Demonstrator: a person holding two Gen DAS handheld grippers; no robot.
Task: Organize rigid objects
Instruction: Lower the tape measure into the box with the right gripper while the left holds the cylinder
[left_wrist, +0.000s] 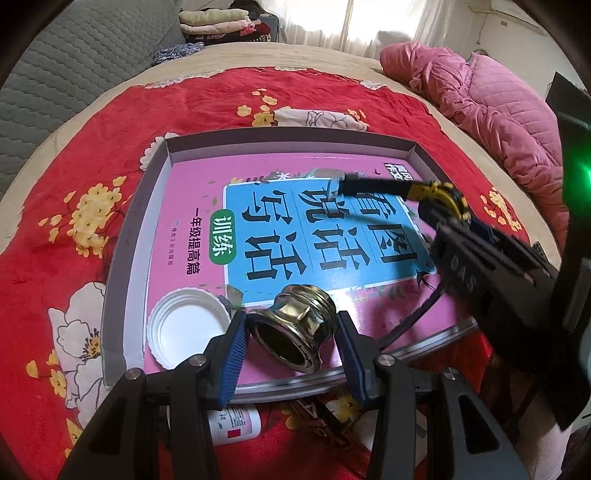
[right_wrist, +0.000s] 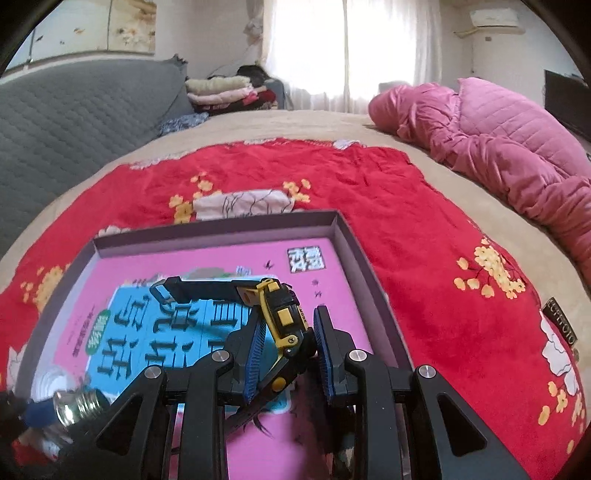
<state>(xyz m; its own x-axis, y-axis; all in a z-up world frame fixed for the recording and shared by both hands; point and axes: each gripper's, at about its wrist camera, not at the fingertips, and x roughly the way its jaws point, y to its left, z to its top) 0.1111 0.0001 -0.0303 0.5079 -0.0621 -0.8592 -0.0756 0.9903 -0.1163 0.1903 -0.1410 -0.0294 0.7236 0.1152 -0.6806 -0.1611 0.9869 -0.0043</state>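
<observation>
While both claws work over the shallow grey cardboard box lid (left_wrist: 129, 236) holding a pink book (left_wrist: 192, 199), seen by the left wrist camera:
Lower left: round white plastic cap (left_wrist: 184, 328) lying on the book
Lower centre: left gripper (left_wrist: 291, 332) clenched on a brass threaded pipe fitting (left_wrist: 295, 325)
Right: right gripper (right_wrist: 286, 354) grasping a black-and-yellow wristwatch (right_wrist: 277, 314), strap reaching toward frame centre

Your left wrist camera looks steeply down, close over the tray (left_wrist: 162, 155); your right one tilts less (more room shows). Both share the tray and red bedspread (right_wrist: 406, 206).
</observation>
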